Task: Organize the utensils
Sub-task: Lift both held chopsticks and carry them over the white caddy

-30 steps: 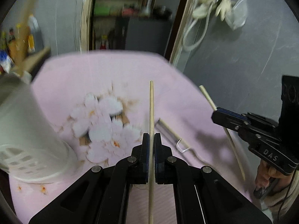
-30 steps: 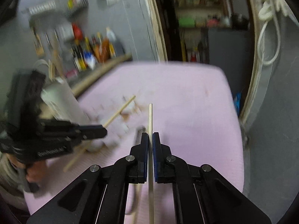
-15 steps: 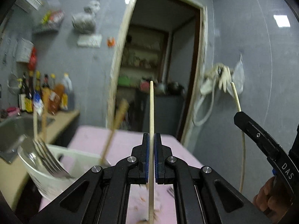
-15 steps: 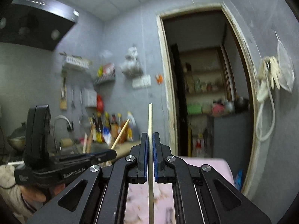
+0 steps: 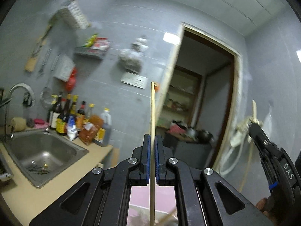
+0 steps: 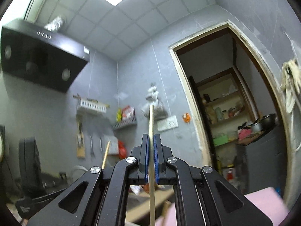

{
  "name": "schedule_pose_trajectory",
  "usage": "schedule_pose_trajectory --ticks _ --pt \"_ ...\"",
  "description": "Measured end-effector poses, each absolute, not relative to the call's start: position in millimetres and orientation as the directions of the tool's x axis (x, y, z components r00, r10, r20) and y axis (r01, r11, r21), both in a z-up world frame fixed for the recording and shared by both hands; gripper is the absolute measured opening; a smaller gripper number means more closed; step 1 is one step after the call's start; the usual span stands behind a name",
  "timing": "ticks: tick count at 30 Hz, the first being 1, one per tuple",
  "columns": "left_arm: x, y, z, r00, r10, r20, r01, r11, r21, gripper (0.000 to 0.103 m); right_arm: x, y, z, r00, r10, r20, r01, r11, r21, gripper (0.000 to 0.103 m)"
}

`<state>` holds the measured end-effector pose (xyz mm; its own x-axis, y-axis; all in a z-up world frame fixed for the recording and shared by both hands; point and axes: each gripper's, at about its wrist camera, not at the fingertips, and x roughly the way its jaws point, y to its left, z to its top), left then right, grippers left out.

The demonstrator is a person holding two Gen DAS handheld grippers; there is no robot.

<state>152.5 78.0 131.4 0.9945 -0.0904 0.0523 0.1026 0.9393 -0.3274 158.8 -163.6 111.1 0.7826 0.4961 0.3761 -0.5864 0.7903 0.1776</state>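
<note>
My left gripper (image 5: 152, 141) is clamped on a wooden chopstick (image 5: 152, 113) pointing ahead; my right gripper (image 6: 150, 141) pinches a second chopstick (image 6: 151, 120), tip raised. Beyond lie the steel sink (image 5: 35, 150), sauce bottles (image 5: 75, 120) and doorway (image 6: 225, 94).

Left wrist view level along its fingers toward sink (image 5: 45, 150) and doorway (image 5: 203, 101), right wrist view tilted up toward ceiling (image 6: 131, 15), both sharing the doorway wall.

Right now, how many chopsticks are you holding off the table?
2. One chopstick is clamped upright in the left tool; the other chopstick is clamped upright in the right tool. Others may lie out of view below.
</note>
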Motion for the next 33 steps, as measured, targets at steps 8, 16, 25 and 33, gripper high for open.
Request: schedule_pose_trajectory --ticks 8,16,25,33 --pt "172.3 144.4 113.5 0.999 0.001 0.041 0.02 0.86 -0.51 0.003 188.4 -139.6 101.8 0.766 0.478 0.43 -0.618 0.733 0.286 0.003" --pt "184.7 148.0 81.5 0.997 0.075 0.036 -0.044 0.84 -0.541 0.003 199.0 -128.8 81.0 0.795 0.449 0.409 -0.58 0.761 0.291 0.003" --pt "185.3 139.0 65.2 0.992 0.124 0.034 -0.09 0.857 -0.508 0.003 209.7 -114.9 64.4 0.823 0.442 0.358 -0.54 0.805 0.248 0.003" --pt "191.1 126.7 50.0 0.993 0.118 0.009 -0.102 0.887 -0.45 0.003 209.8 -103.7 54.9 0.829 0.46 0.318 -0.533 0.822 0.201 0.003"
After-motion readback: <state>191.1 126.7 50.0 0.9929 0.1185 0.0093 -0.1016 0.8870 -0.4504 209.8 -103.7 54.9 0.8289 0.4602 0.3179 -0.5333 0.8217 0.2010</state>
